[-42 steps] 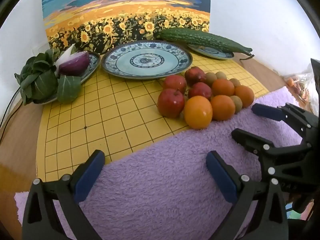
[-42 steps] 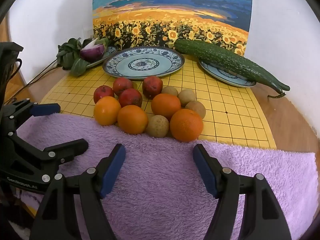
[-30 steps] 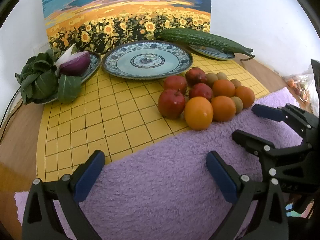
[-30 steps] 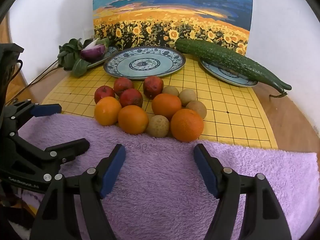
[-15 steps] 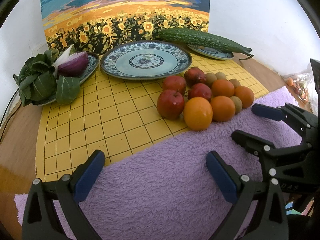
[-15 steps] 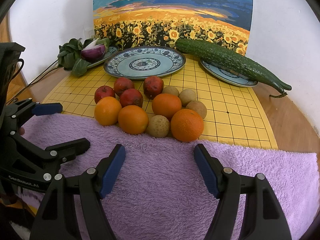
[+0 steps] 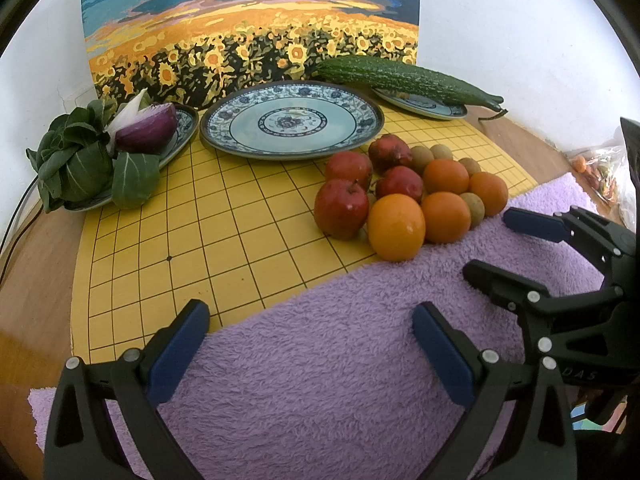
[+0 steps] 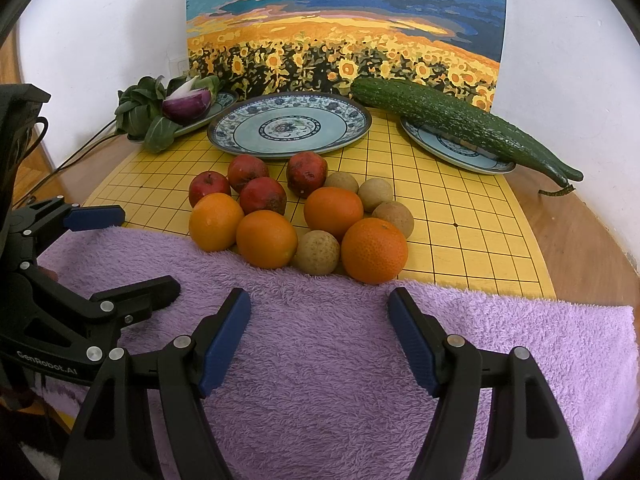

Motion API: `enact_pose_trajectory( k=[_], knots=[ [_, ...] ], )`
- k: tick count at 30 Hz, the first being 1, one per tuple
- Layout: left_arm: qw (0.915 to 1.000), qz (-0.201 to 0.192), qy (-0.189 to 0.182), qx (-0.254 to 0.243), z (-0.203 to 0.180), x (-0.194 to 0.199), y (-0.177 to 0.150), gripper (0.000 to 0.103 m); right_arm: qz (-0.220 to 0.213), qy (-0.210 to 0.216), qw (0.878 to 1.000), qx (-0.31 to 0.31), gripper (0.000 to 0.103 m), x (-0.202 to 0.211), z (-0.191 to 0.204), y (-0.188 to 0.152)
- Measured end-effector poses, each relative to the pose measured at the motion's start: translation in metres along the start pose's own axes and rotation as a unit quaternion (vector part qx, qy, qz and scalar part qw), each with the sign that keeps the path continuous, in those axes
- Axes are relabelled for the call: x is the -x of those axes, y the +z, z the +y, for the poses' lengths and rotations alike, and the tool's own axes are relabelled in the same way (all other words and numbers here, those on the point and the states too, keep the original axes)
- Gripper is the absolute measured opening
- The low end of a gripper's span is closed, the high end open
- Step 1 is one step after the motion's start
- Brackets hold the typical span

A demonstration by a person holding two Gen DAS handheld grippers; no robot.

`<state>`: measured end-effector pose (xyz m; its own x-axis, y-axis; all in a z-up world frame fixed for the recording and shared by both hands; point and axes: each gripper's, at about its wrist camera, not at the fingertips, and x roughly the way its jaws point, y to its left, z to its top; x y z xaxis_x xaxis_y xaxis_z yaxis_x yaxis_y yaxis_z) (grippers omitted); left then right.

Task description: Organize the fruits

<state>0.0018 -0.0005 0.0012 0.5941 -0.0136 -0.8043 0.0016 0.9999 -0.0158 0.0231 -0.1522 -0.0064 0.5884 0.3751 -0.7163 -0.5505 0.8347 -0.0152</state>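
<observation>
Hovering over the fluffy lilac towel (image 8: 320,360), the right gripper (image 8: 319,336) has its blue-padded fingers (image 8: 224,336) spread wide with nothing between them. The left gripper (image 7: 310,346) likewise hangs over the towel, fingers (image 7: 176,350) apart and empty. Each gripper shows at the edge of the other's view.

Just past the towel's far edge, on the yellow gridded board (image 8: 460,216), the fruit sits in one tight cluster: four oranges (image 8: 374,250) nearest, small brown round fruits (image 8: 317,252), possibly longans, tucked among them, and four dark red apples (image 8: 263,196) behind. Beyond lies a large blue-and-white patterned plate (image 8: 288,126), bare. To its left a smaller plate (image 7: 182,136) carries a halved purple onion (image 7: 146,130) and leafy greens (image 7: 76,160); to its right another plate (image 8: 456,148) bears a long bumpy green cucumber (image 8: 452,120). A sunflower-field painting (image 8: 344,28) leans against the white wall, and the wooden bench (image 8: 580,248) shows around the board.
</observation>
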Motion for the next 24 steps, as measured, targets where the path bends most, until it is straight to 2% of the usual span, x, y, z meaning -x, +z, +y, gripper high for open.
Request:
enact_pose_trajectory(
  k=[24],
  knots=[
    [1.0, 0.004, 0.0, 0.0, -0.0001, -0.0003, 0.0, 0.103, 0.0, 0.0, 1.0, 0.0, 0.073, 0.0003, 0.0005, 0.0005]
  ],
)
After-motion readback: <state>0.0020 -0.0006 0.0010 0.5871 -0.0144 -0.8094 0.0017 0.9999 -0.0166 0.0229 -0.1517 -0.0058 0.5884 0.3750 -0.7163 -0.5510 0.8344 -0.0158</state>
